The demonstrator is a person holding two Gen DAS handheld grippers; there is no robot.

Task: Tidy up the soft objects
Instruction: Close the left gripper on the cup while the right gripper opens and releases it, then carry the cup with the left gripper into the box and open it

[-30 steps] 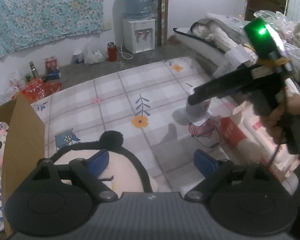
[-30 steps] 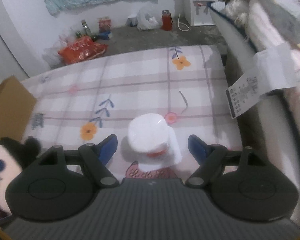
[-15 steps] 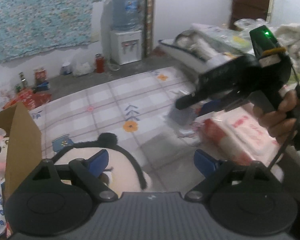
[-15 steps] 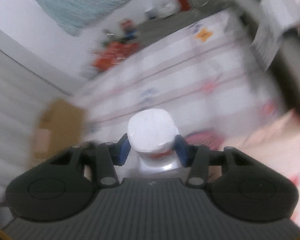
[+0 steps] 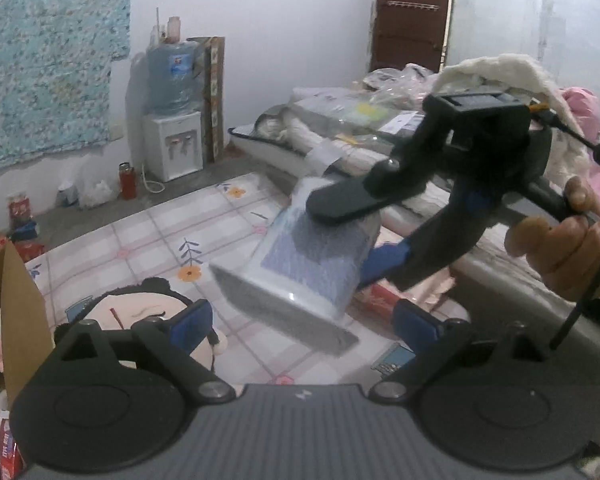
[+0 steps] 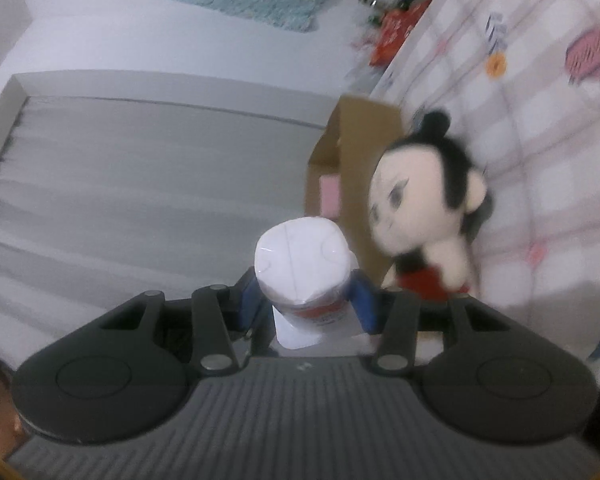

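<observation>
Two grippers show. The right gripper (image 6: 306,294) has its blue pads clamped on a white wrapped pack (image 6: 302,268), carried in the air above the checked sheet (image 5: 148,236); the pack's label is blurred. The left gripper (image 5: 302,322) has just been widening and stands wide open with nothing between its pads. Beside the cardboard box (image 6: 352,168) sits a doll (image 6: 424,216), half hidden by the left gripper's finger in that gripper's own view.

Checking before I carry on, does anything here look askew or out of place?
Nothing damaged or spilled. The black-haired plush doll lies face-up on the checked mat beside the cardboard box, and the right gripper holds the white wrapped tissue pack tilted.
</observation>
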